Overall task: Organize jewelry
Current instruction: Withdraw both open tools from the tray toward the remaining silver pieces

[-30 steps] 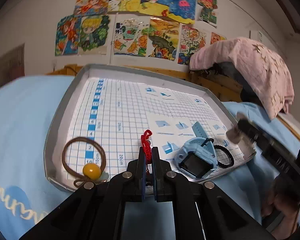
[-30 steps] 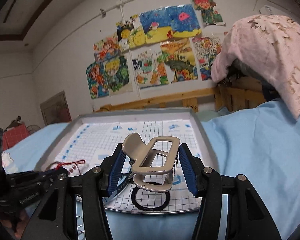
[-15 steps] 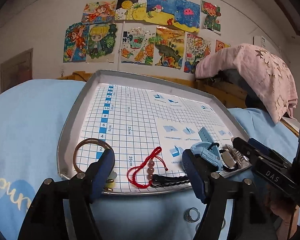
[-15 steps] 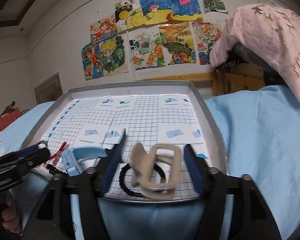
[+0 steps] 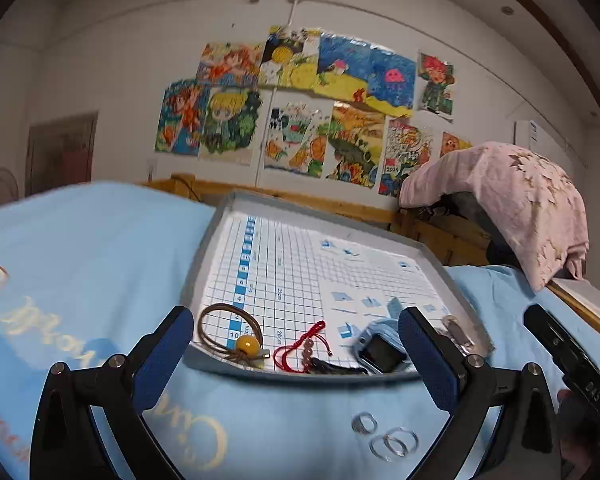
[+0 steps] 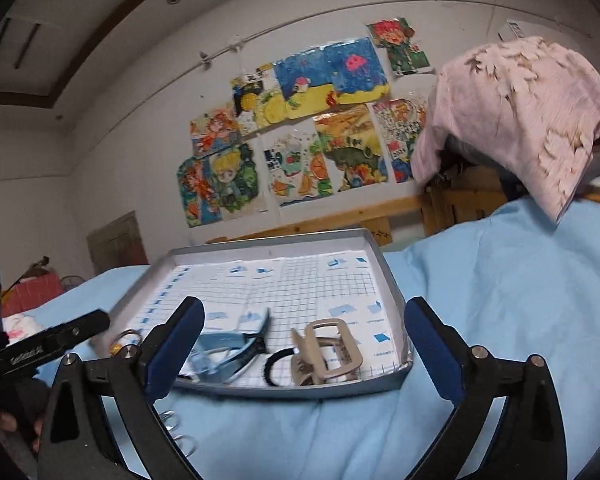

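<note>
Blue bedding point(image 5: 100, 264) carries a grid-lined tray point(image 5: 216, 240) at frame centre, holding a red bracelet point(image 5: 300, 344) and beige hair claw point(image 6: 324, 352) along its lower edge. Both the left gripper point(image 5: 296, 344) and right gripper point(image 6: 304, 344) have just been opening; their jaws gape wide with nothing gripped.

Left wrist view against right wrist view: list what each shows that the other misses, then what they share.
Only the left wrist view shows the red cord bracelet clearly, plus the full brown hair tie with its yellow bead. Only the right wrist view shows the beige claw clip and the black hair band clearly. Both show the grid-lined tray, the blue watch and metal rings lying on the blue sheet.
</note>
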